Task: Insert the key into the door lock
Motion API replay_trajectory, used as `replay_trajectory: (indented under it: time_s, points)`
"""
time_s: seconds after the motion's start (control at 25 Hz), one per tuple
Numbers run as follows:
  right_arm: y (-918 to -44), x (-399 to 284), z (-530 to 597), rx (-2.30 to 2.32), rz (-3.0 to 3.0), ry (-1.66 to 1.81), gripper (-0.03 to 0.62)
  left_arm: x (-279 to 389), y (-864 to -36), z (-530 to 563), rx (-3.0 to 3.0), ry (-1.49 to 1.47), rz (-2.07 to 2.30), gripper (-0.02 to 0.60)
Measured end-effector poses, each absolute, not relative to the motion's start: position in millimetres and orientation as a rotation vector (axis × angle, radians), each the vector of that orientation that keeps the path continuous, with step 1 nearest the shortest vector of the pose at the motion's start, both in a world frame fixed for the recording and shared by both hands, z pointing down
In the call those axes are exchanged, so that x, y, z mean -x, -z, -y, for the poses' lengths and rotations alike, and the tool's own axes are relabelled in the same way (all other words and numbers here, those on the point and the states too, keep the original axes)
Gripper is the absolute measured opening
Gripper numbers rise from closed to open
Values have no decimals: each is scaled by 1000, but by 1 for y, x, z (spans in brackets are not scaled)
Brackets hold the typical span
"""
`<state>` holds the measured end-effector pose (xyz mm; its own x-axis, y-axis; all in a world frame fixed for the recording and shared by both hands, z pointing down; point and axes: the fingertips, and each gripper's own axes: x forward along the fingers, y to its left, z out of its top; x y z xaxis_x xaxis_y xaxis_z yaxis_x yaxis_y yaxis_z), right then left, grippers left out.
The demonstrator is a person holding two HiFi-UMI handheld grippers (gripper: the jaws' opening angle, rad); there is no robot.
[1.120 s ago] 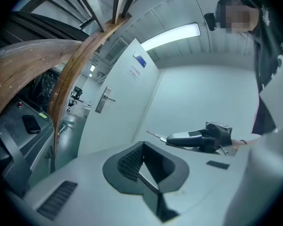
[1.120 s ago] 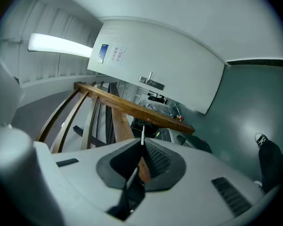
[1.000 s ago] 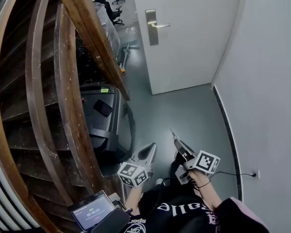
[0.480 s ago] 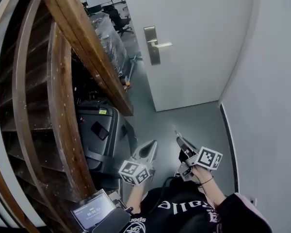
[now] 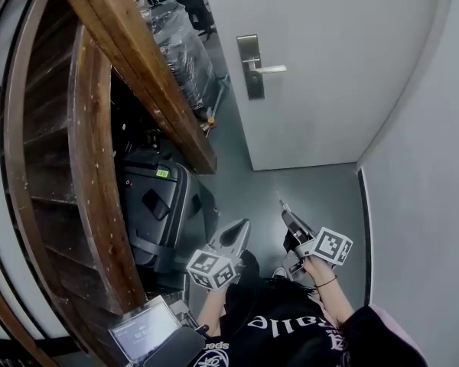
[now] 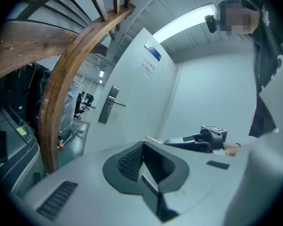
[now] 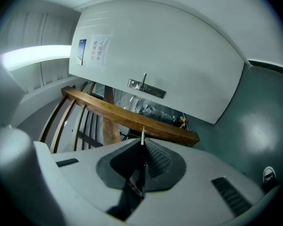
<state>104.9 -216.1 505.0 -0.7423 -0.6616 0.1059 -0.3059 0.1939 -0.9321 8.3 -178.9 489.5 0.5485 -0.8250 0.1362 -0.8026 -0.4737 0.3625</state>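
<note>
The white door (image 5: 321, 75) stands ahead, with a metal lock plate (image 5: 251, 67) and a lever handle (image 5: 271, 69). In the right gripper view the same plate (image 7: 146, 88) lies far beyond the jaws. My right gripper (image 5: 286, 212) is shut on a thin key (image 7: 142, 136), whose tip pokes out past the pads toward the door. My left gripper (image 5: 242, 226) hangs beside it, shut with nothing between its pads (image 6: 132, 161). Both grippers are low, near the person's waist and well short of the door. The right gripper (image 6: 198, 140) also shows in the left gripper view.
A curved wooden staircase (image 5: 138, 60) fills the left side. A black machine (image 5: 157, 205) sits under it. A pale wall (image 5: 428, 167) closes the right. Grey floor (image 5: 321, 189) runs to the door. A small screen (image 5: 141, 329) is at the bottom left.
The view has drawn closer to the door; the lock plate sits lower and further right in the frame. Both grippers keep their pose in front of the body.
</note>
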Motion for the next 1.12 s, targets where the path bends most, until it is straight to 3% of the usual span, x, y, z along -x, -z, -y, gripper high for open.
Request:
replay_trajectory:
  time_s: [0.36,1.12]
  points:
    - [-511,-95,309,993,-2096,1554,35,20,-486,283,-2448,80,1288,5]
    - [-517,-6,583,1022,-1941,1460,35,73,-486,476,-2645,2,1035,5]
